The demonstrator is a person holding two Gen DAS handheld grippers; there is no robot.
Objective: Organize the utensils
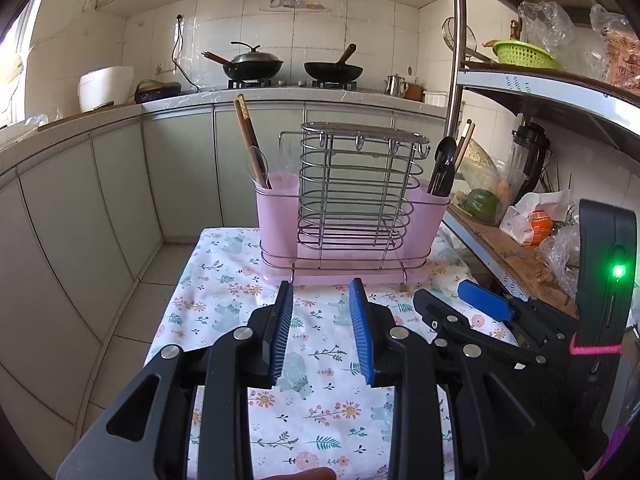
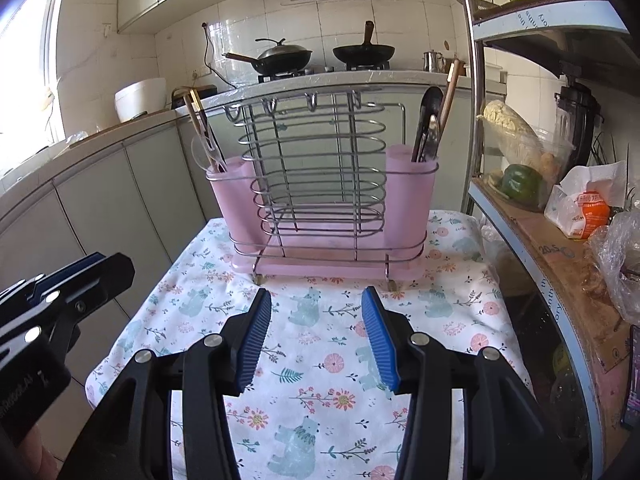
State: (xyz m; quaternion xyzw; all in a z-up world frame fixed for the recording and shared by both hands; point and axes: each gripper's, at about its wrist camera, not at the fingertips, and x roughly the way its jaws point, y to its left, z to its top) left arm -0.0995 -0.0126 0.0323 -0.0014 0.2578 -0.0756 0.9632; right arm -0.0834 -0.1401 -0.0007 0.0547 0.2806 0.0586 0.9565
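Pink plastic cups sit at both ends of the wire utensil rack (image 1: 352,200), which stands at the far edge of the floral-clothed table (image 1: 224,280). Chopsticks and a clear spoon (image 1: 256,160) lean upright in the left cup; dark utensils (image 2: 428,128) stand upright in the right cup. Both tongs hover over the near half of the cloth, well short of the rack: the left gripper (image 1: 322,332) and the right gripper (image 2: 318,340) each gape, holding nothing. Each cup lies ahead of its own-side gripper, probably nearer to it.
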